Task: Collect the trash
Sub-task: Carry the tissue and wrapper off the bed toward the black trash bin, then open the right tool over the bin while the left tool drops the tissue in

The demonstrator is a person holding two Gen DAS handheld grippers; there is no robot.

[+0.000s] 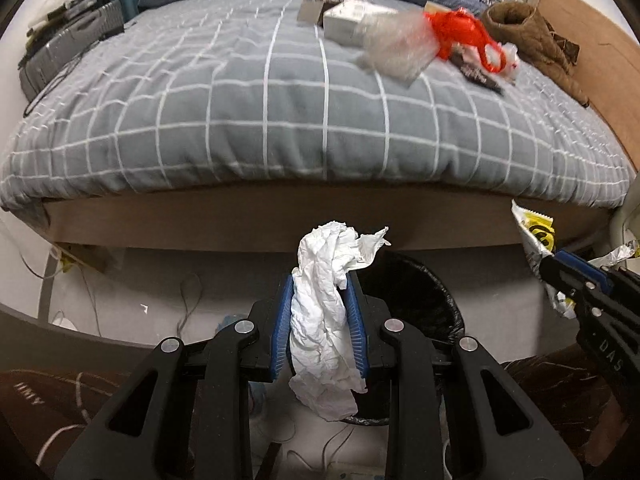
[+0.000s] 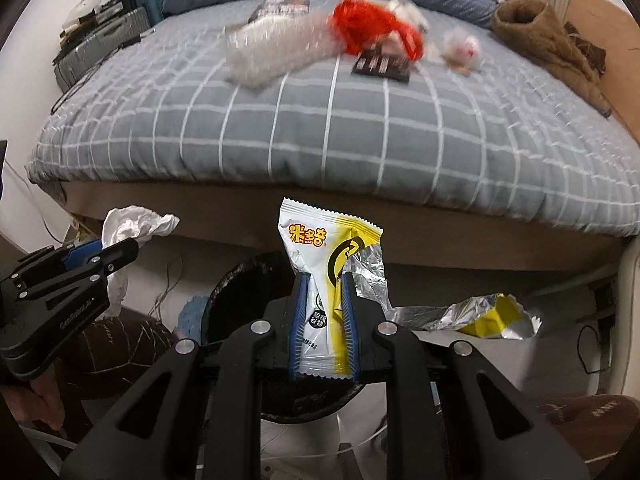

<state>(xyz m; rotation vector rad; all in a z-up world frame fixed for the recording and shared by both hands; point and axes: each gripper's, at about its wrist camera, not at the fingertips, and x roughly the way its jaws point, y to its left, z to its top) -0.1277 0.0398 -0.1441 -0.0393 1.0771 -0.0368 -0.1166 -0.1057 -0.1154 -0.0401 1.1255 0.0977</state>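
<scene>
The left gripper (image 1: 320,280) clamps a crumpled white tissue (image 1: 328,320) between its blue pads, just above the black-lined bin (image 1: 420,300) on the floor before the bed (image 1: 280,120). To its right, the right gripper (image 2: 324,280) is closed on a white and yellow snack wrapper (image 2: 320,248), also over the bin's rim. Farther back, on the bed's grey checked cover, more litter lies: clear plastic (image 2: 272,52) and a red bag (image 2: 368,28).

On the bed (image 2: 332,136) lie one clear plastic bag (image 2: 272,50), one red bag (image 2: 372,28), one dark packet (image 2: 382,66) and one brown garment (image 2: 548,36); below its edge are two grippers, one crumpled tissue (image 1: 328,320), one snack wrapper (image 2: 324,280) and one black bin (image 2: 240,300).
</scene>
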